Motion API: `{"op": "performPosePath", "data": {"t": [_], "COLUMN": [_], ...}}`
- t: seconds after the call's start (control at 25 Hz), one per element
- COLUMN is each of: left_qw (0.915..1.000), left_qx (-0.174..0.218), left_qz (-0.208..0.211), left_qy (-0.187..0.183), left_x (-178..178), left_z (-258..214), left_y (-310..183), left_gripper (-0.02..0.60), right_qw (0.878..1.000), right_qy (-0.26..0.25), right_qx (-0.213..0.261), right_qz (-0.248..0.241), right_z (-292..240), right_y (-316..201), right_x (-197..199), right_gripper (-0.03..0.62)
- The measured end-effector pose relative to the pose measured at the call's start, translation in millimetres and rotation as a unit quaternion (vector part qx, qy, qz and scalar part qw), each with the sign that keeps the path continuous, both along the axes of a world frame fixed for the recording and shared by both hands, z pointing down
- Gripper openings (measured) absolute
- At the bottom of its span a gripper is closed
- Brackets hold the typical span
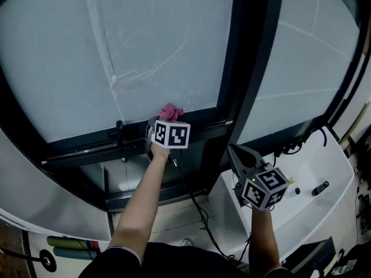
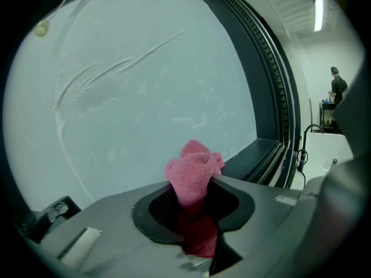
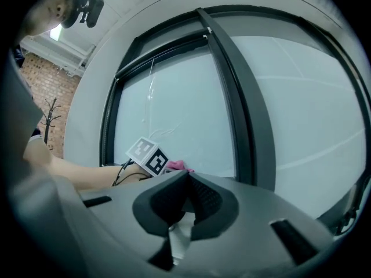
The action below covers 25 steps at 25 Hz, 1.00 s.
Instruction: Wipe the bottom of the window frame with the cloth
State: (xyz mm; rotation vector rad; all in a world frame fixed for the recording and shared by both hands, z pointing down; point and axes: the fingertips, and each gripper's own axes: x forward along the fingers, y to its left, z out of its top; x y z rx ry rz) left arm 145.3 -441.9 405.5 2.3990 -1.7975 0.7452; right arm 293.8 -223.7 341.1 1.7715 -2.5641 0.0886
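**Pink cloth (image 1: 170,112) at the bottom rail (image 1: 81,148) of the window frame.**
The cloth sits bunched at the foot of the pane (image 1: 87,39), just above the rail. It is clamped between the jaws of the left gripper (image 1: 164,121), with a tuft standing out past their tips. The right gripper (image 1: 234,151), its jaws pressed together on nothing, hangs below the rail and to the right of the cloth. It is near the frame's dark upright (image 1: 250,68) and over a white ledge (image 1: 324,167).
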Motion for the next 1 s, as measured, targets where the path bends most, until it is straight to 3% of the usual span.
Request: {"op": "performPosePath", "data": {"t": [0.28,0.6,0.8,1.0], "left_qw": [0.9979,0.9955,0.9964,0.9933], "left_qx": [0.013,0.022,0.027,0.053], "left_qz": [-0.063,-0.092,-0.062,-0.005], "left_qy": [-0.004,0.011,0.052,0.103], "left_x": [-61.8,-78.9,-70.1,-68.7], "left_z": [0.9,0.2,-8.6,-44.2], "left_y": [2.5,4.8,23.4,67.9], "left_gripper": [0.107,0.109,0.109,0.109], "right_qw": [0.999,0.998,0.998,0.997], "right_qy": [-0.001,-0.007,-0.006,-0.016], "right_qx": [0.003,0.013,0.023,0.034], "right_qz": [-0.041,-0.057,-0.052,-0.069], "right_z": [-1.2,-8.2,-15.9,-24.7], "right_y": [-11.2,-14.4,-14.9,-24.5], "right_x": [-32.9,-45.3,-46.2,-80.2], "right_gripper": [0.002,0.002,0.002,0.002]}}
